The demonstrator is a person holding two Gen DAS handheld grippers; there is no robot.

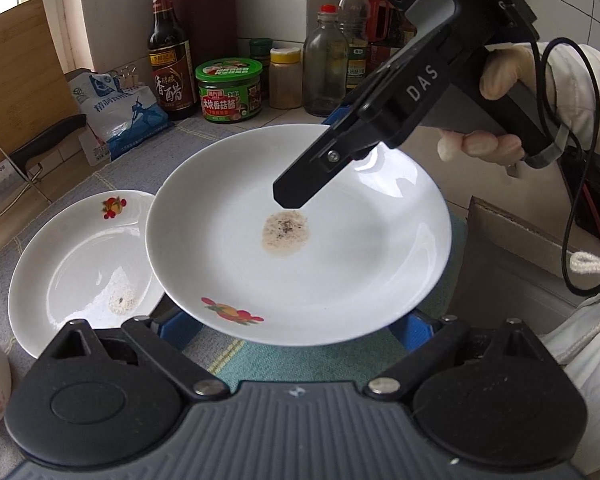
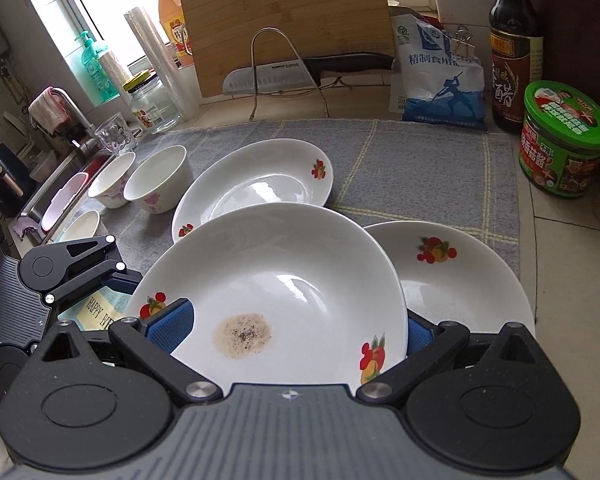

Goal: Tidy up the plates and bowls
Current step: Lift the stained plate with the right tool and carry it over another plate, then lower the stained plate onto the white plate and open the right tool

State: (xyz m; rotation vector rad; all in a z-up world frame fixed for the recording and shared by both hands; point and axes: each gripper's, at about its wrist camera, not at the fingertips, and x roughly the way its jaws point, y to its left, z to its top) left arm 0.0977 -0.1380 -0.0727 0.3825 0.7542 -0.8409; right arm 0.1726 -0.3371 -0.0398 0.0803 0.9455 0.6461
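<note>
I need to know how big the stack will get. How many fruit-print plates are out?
3. The soiled plate is held up between both tongs; a second plate lies beyond its right edge and a third plate behind it on the gray cloth. More may be hidden.

glossy white ceramic plate [image 2: 300, 272] — matt grey woven cloth [image 2: 400, 160], pale wooden board [image 2: 284, 12].

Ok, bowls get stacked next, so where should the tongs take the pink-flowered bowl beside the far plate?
Probably take the bowl at its near rim, from above: one finger inside, one outside its upright wall. A second bowl crowds its left and the far plate its right, so side approaches look blocked.
</note>
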